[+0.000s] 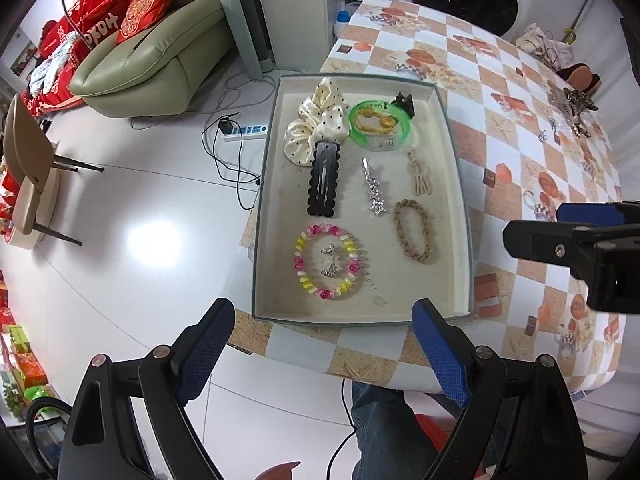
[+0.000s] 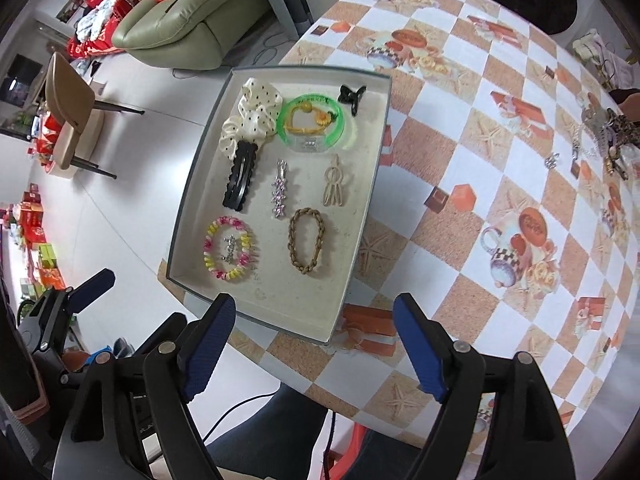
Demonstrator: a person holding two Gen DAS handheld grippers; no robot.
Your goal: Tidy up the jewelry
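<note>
A shallow cream tray (image 1: 456, 160) (image 2: 372, 176) lies at the table's left edge. In it are a dotted scrunchie (image 1: 316, 120), a black snap clip (image 1: 323, 179), a green bangle (image 1: 380, 125), a rhinestone clip (image 1: 374, 192), a braided tan tie (image 1: 412, 230) and a pink-yellow bead bracelet (image 1: 326, 260) (image 2: 228, 250). Loose jewelry (image 1: 572, 112) (image 2: 604, 140) lies at the table's far right. My left gripper (image 1: 324, 344) is open and empty before the tray's near edge. My right gripper (image 2: 314, 344) is open and empty, also near that edge.
The checked tablecloth (image 2: 480, 208) covers the table. A green sofa (image 1: 160, 52), a chair (image 1: 28, 176) and a power strip (image 1: 244, 131) are on the floor to the left. The person's legs (image 1: 384, 420) are below the table edge.
</note>
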